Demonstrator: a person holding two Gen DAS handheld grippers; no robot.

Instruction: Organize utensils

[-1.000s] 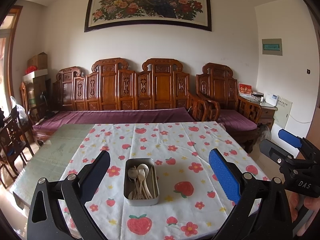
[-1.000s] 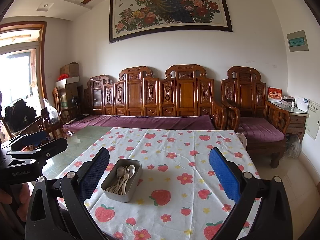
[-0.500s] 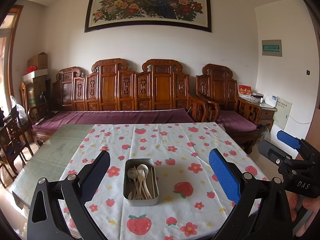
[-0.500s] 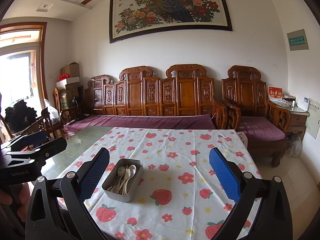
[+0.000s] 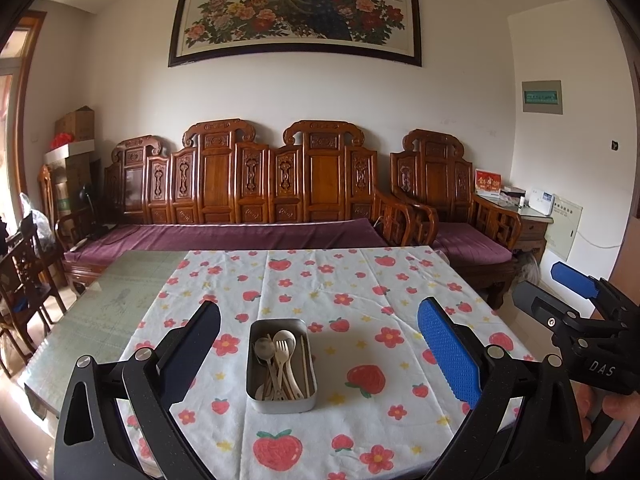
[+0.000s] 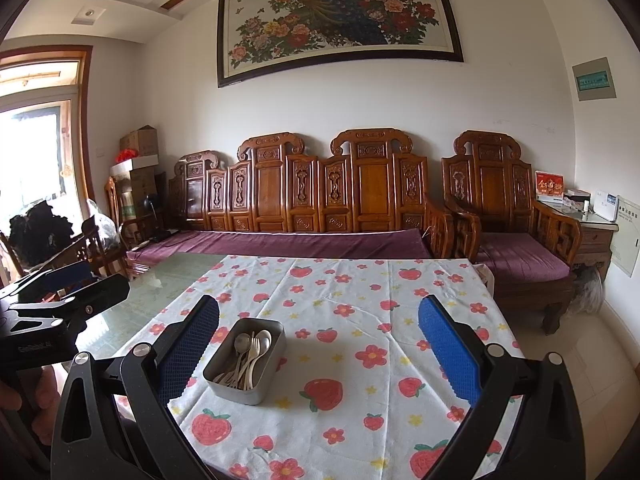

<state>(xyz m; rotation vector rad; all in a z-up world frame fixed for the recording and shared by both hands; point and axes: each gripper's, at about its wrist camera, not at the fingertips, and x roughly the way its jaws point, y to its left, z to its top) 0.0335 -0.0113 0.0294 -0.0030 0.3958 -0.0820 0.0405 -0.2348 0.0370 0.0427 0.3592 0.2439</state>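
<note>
You held your left gripper (image 5: 320, 344) and right gripper (image 6: 320, 344) above the counter (image 5: 100, 312), jaws spread wide, each empty. The metal tin (image 5: 281, 366) sat on the strawberry-print cloth (image 5: 400, 360) between the left gripper's fingers (image 5: 448, 356), holding spoons (image 5: 285, 338), a fork (image 5: 282, 350) and chopsticks (image 5: 305, 364).

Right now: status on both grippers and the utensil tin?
Left gripper open, empty. Right gripper open, empty. Tin on tablecloth, utensils all inside, untouched. Nothing in the way.
</note>
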